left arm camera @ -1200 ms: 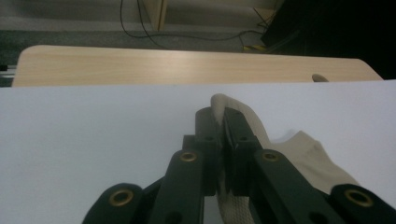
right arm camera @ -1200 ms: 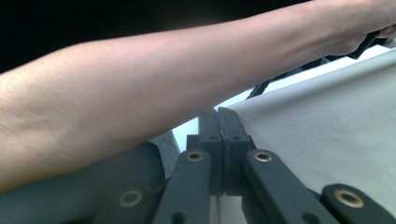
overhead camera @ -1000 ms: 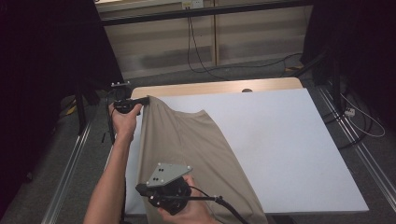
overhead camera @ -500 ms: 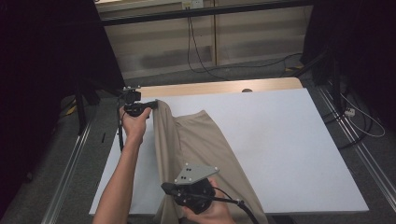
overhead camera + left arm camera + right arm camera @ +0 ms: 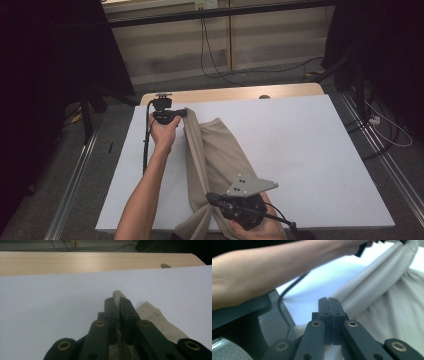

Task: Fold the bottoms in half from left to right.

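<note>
Reading left to right across the high view, I log what I see.
Left gripper (image 5: 167, 116): at the far left of the counter (image 5: 320, 150), my jaws clenched on the far corner of the beige cloth (image 5: 215, 160); in the left gripper view a nub of cloth (image 5: 117, 294) pokes out between the tips.
Cloth: gathered into a long, narrow drape on the left half of the white counter, its near end spilling over the near edge.
Long axis: runs from the far-left grip toward the near-middle grip, slanting away from me and to the left.
Right gripper (image 5: 220, 200): at the near edge, jaws pressed together; in the right gripper view they meet on a rolled edge of cloth (image 5: 367, 287), so I judge them to be grasping it.
Key relation: the cloth hangs between both grips, each hand equally engaged; any next spread or fold depends on drawing the two ends along or across that axis.
Change: against half a second ago, both grippers sit farther right and the cloth has bunched tighter; a second ago it lay much wider.
</note>
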